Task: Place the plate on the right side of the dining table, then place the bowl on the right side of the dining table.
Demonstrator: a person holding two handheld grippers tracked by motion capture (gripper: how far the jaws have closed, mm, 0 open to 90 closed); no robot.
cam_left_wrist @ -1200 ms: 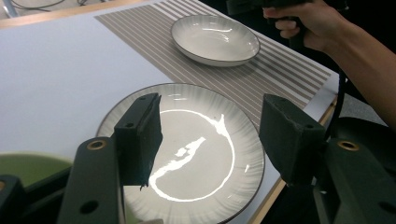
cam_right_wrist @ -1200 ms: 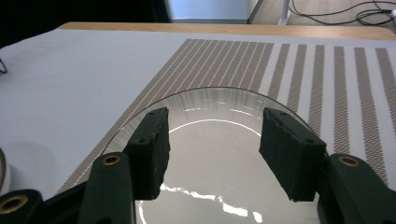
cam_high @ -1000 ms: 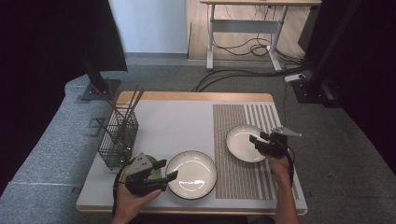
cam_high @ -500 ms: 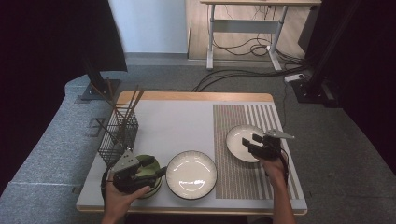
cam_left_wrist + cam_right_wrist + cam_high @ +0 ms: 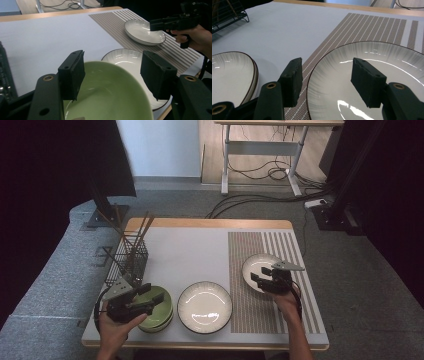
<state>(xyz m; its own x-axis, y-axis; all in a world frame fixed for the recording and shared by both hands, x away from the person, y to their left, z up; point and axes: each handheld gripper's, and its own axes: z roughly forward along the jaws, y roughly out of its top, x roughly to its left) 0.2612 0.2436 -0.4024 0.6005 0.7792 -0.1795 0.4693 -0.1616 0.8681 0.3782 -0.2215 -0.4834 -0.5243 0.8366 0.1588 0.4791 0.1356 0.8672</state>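
A stack of green bowls (image 5: 159,307) sits at the table's front left. My left gripper (image 5: 146,299) hovers over its left side, open. In the left gripper view the top green bowl (image 5: 107,97) lies just below and between the parted jaws of the left gripper (image 5: 113,72). A white plate (image 5: 205,306) rests at the front middle. Another white plate (image 5: 257,262) lies on the striped mat (image 5: 295,305). My right gripper (image 5: 259,277) is open over this plate's near edge. In the right gripper view the plate (image 5: 387,57) has its left rim between the open jaws of the right gripper (image 5: 329,75).
A black wire basket (image 5: 127,260) with chopsticks stands at the left, just behind the bowls. The middle white plate (image 5: 229,72) shows as a stack of two in the right gripper view. Bare grey table surface (image 5: 190,255) stretches behind the plates.
My left gripper has drawn left, from near the middle plate to above the green bowls. My right gripper has slid left over the plate on the mat.
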